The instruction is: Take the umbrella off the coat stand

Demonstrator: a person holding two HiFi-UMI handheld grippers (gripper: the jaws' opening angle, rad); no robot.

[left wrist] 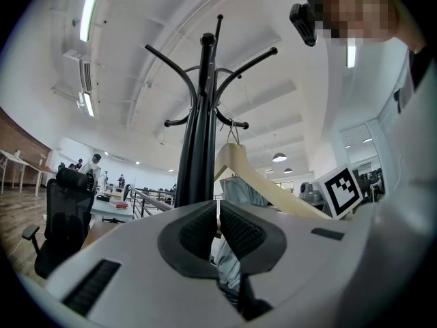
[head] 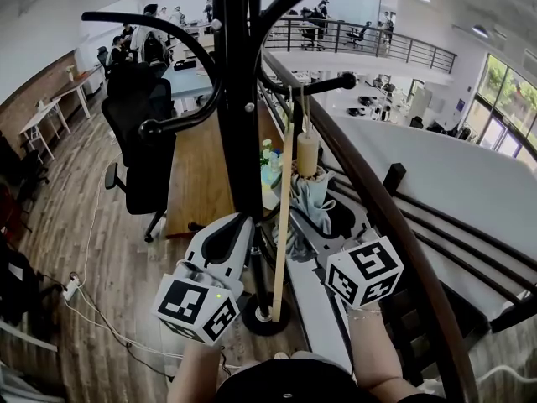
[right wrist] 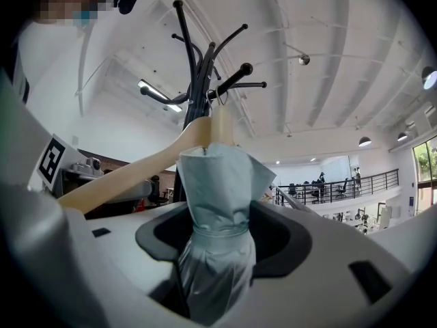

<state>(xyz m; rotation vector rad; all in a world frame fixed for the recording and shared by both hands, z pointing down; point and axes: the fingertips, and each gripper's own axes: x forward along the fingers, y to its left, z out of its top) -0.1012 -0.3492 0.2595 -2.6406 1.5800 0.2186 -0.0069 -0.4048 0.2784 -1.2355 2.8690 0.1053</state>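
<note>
Umbrella (right wrist: 218,203) hangs on coat stand (head: 239,99) hook | right tongs (right wrist: 217,241) clamp its folded cloth to lift | left tongs (left wrist: 217,229) closed, empty

We are in a large open-plan office. We see white desks (head: 52,112) along a brick wall (head: 38,86), a black swivel chair (head: 143,141) beside a long wooden table (head: 201,170), and people (head: 126,42) seated at workstations farther back. A railed mezzanine (head: 369,36) carries more desks and staff. Strip lights (left wrist: 89,19) run across the white ceiling, tall windows (head: 508,99) line one side, and a black coat stand (head: 243,99) rises from the wood floor (head: 75,225).
</note>
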